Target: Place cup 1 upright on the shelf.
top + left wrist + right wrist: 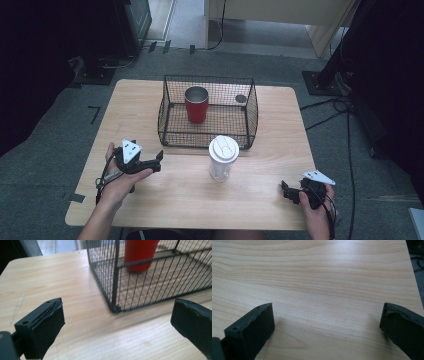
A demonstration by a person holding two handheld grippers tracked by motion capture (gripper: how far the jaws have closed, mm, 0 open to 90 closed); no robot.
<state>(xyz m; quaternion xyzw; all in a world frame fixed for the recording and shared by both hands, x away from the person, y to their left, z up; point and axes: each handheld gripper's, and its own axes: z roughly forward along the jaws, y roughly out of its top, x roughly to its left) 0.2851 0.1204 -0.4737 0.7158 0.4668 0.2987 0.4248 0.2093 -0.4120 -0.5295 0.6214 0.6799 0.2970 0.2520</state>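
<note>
Near the bench centre stands the clear lidded tumbler (223,158), just at six o'clock of the wire basket (207,111) holding a red cup (196,104). Left tool (159,159) and right tool (285,190) gape wide, empty. A careless sideways approach could topple the tumbler. Pale wooden bench (265,120); grey carpet, cables.

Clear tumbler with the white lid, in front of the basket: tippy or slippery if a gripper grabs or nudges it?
The clear tumbler is tall, narrow and apparently empty: likely light, and may tip if pushed near the white lid. Its smooth wall may slip. It seems rigid.
</note>
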